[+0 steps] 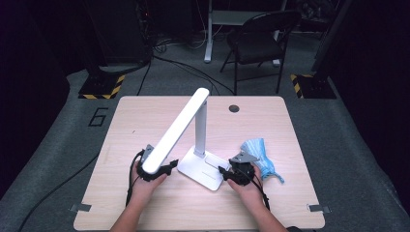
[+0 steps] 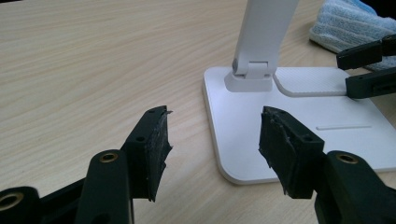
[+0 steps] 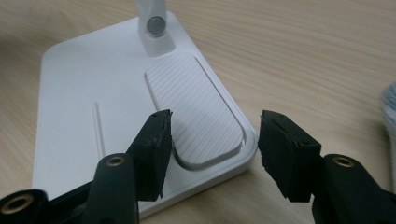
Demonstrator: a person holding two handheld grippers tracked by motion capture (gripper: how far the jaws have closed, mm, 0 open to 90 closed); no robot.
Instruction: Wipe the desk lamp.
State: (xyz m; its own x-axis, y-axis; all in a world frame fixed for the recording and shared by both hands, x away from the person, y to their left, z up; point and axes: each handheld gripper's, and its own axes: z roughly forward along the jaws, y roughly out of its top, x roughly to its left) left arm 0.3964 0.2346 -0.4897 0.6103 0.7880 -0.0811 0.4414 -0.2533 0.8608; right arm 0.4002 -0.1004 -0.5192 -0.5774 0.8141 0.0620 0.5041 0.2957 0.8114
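A white desk lamp stands on the table, its flat base near the front middle and its long head slanting down to the left. My left gripper sits just left of the base under the head's low end. In the left gripper view my left gripper is open, with the base's near corner ahead of its jaws. My right gripper is at the base's right side. In the right gripper view it is open, one jaw over the base's ribbed pad, the other past its edge.
A crumpled blue cloth lies right of the lamp, beside my right hand. The wooden table has a round cable hole at the back. A black chair stands on the floor beyond the table.
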